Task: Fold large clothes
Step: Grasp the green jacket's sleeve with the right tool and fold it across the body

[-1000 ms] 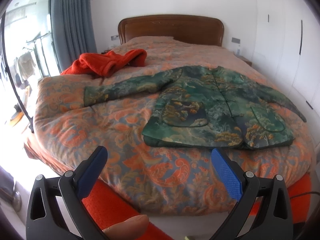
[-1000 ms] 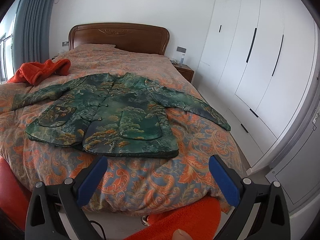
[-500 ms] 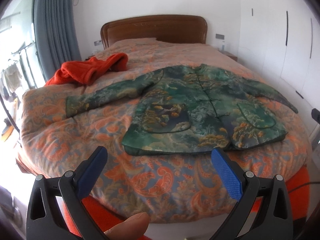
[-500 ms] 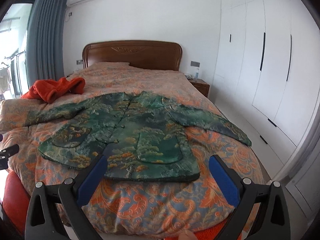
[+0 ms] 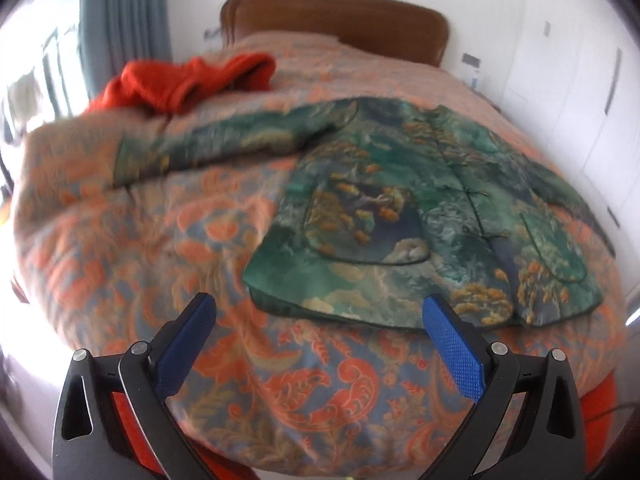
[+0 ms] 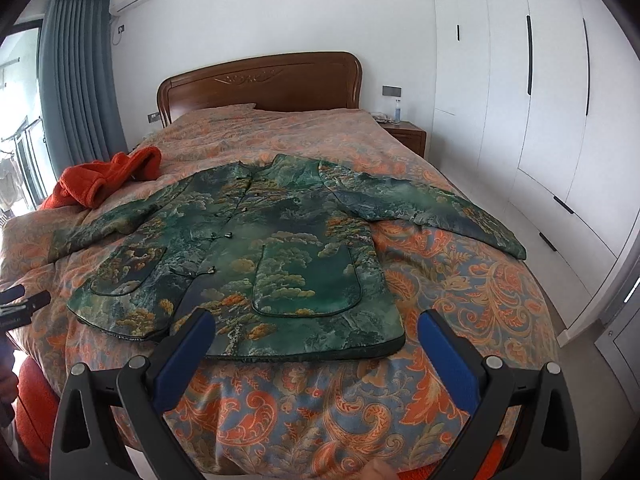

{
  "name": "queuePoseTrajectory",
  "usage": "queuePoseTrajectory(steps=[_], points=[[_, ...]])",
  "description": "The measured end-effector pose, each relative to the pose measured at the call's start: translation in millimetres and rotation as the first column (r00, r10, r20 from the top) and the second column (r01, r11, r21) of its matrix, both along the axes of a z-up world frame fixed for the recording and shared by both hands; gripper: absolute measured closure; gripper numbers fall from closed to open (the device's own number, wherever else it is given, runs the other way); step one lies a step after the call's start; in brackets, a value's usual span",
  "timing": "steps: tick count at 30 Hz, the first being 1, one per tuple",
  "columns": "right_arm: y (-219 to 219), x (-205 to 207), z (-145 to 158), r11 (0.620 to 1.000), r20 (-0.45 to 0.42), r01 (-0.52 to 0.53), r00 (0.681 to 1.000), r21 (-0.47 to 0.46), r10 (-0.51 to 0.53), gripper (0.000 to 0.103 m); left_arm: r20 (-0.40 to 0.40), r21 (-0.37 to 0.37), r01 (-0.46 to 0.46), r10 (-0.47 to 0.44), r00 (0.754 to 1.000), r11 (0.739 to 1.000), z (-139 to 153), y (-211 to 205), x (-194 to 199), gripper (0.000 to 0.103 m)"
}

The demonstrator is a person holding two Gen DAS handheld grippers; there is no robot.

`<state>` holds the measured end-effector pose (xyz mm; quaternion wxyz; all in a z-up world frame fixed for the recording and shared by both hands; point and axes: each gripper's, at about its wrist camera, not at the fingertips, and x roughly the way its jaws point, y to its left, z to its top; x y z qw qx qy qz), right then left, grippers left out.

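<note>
A green brocade jacket (image 6: 256, 248) with gold tree patterns lies flat and buttoned on the bed, both sleeves spread out sideways; the left wrist view shows the jacket (image 5: 420, 216) too, somewhat blurred. My left gripper (image 5: 320, 312) hangs open above the quilt, just short of the jacket's lower left hem corner. Over the bottom hem near the right pocket, my right gripper (image 6: 316, 326) is open as well. Nothing is between either pair of blue pads.
An orange-red garment (image 6: 100, 176) lies crumpled at the bed's left side, beyond the jacket's sleeve. The paisley quilt (image 6: 460, 304) covers the bed up to a wooden headboard (image 6: 260, 84). White wardrobe doors (image 6: 552, 92) line the right wall, with a nightstand (image 6: 406, 136) beside the bed.
Both grippers have moved closer to the bed and the jacket's hem; the jacket fills more of each view. Both stay open. The jacket has not moved.
</note>
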<state>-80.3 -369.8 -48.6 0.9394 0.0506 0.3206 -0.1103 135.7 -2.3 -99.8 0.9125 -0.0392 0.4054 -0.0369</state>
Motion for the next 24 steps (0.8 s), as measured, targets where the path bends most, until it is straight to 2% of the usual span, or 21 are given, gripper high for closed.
queuePoseTrajectory(steps=[3, 7, 11, 13, 15, 18, 21, 22, 24], points=[[-7.0, -2.3, -6.7, 1.000, 0.003, 0.015, 1.000, 0.004, -0.015, 0.000, 0.009, -0.011, -0.027, 0.027, 1.000, 1.000, -1.0, 6.3, -7.5, 0.000], [-40.4, 12.9, -17.1, 0.994, 0.012, 0.060, 0.998, 0.089, -0.062, 0.000, 0.003, 0.000, -0.030, 0.030, 1.000, 1.000, -2.3, 7.5, -13.1, 0.000], [-105.2, 55.2, -28.2, 0.981, 0.041, 0.103, 0.993, 0.167, -0.111, 0.000, 0.006, 0.014, -0.033, 0.033, 0.999, 0.999, -0.8, 5.6, -16.4, 0.000], [-157.0, 80.6, -39.7, 0.945, 0.046, 0.156, 0.983, 0.286, -0.176, 0.000, 0.007, 0.020, -0.042, 0.042, 0.999, 0.999, 0.4, 5.8, -18.0, 0.000], [-212.1, 103.4, -56.9, 0.877, 0.039, 0.209, 0.968, 0.432, -0.250, 0.000, -0.001, 0.022, -0.055, 0.055, 0.998, 0.998, -1.3, 6.1, -18.7, 0.000], [-287.1, 127.2, -87.1, 0.751, 0.005, 0.309, 0.923, 0.584, -0.384, 0.000, -0.029, 0.027, -0.067, 0.067, 0.997, 0.997, -6.2, 6.5, -17.9, 0.000], [-336.9, 134.4, -112.1, 0.639, -0.037, 0.387, 0.871, 0.665, -0.489, 0.000, -0.054, 0.054, -0.069, 0.072, 0.996, 0.996, -11.2, 3.1, -17.8, 0.000], [-353.2, 134.7, -121.1, 0.591, -0.048, 0.403, 0.851, 0.699, -0.524, 0.000, -0.058, 0.061, -0.069, 0.073, 0.996, 0.996, -12.3, 1.6, -18.2, 0.000], [-376.5, 130.9, -134.9, 0.512, -0.065, 0.448, 0.796, 0.733, -0.602, 0.002, -0.071, 0.074, -0.065, 0.071, 0.995, 0.995, -15.5, -3.0, -18.0, 0.000]])
